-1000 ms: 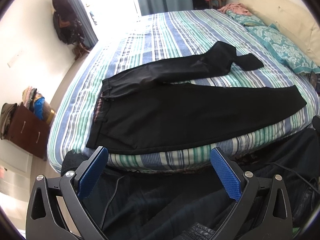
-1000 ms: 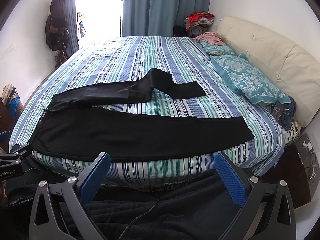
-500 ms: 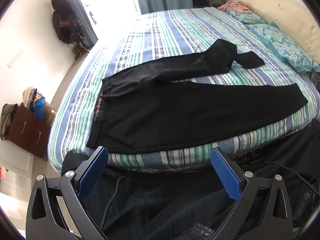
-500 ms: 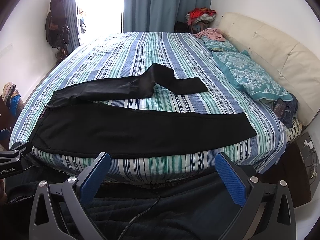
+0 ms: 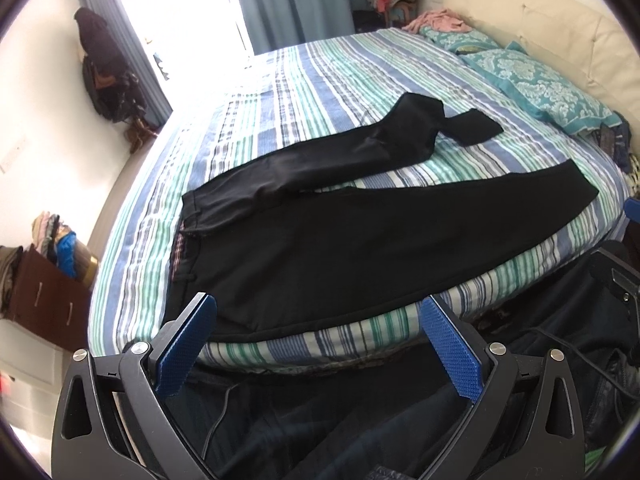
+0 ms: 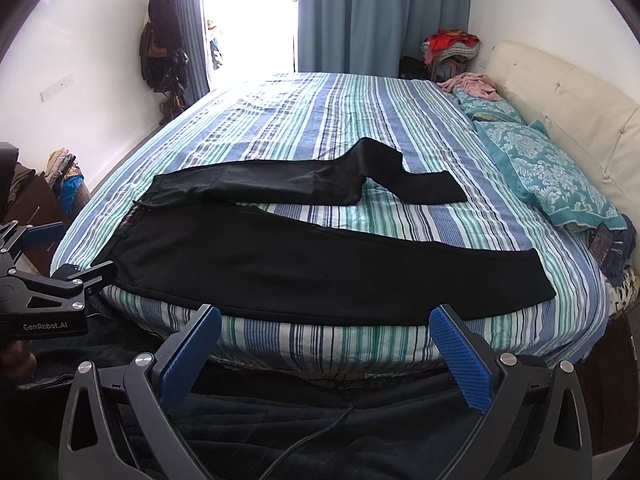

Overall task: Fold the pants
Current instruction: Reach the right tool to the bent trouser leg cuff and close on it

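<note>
Black pants lie spread on the striped bed, waist at the left, near leg straight along the front edge, far leg bent with its cuff doubled back. They also show in the right wrist view. My left gripper is open and empty, just short of the bed's front edge near the waist. My right gripper is open and empty, just short of the front edge at the near leg's middle. The left gripper also shows at the left of the right wrist view.
Teal pillows and a cream headboard are at the right. A brown drawer unit with clothes stands left of the bed. Dark fabric and a cable lie below the grippers. Curtains and window are beyond.
Both grippers have moved slightly closer to the bed's front edge and stay open. The pants have not moved.
</note>
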Available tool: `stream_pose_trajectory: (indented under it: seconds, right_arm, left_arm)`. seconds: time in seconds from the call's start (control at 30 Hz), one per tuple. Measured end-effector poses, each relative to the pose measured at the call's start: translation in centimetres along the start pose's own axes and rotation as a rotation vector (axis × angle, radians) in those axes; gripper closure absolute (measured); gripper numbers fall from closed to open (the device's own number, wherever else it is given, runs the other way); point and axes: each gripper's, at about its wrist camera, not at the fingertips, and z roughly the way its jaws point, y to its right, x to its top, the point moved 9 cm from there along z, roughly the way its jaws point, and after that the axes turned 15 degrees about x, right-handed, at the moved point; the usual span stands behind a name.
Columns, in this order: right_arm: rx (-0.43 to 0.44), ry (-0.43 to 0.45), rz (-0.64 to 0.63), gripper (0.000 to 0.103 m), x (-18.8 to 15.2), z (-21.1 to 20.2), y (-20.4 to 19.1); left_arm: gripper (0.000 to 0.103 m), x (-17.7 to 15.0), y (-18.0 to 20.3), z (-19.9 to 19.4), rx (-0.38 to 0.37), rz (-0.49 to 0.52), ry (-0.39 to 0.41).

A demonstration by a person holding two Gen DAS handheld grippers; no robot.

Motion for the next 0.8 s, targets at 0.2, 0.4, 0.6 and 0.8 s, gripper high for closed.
stream_pose_trajectory:
  seconds: [0.2,0.4,0.6,0.8]
  right_arm:
    - [0.192,0.253,-0.041,0.000,5.6,-0.6,0.2]
    - [0.225,0.005,0.041,0.000,8.9,9.7,10.1]
    - [0.096,-0.003,0.226,0.000,16.6,18.3,31.8]
    - [0.102,-0.196,0.473,0.025,20.2,30.1,47.2]
  left_arm:
    - [0.001,6.4,-0.1,0.9,-0.039,-0.110,0.078]
    - [0.001,11.5,0.2,3.7,-0.069,-0.222,0.098]
    - [0.001,9.0,2.5,8.5,-0.044,-0.188,-0.023]
    - [0.001,6.0,4.0,12.7,0.008,-0.149,-0.171]
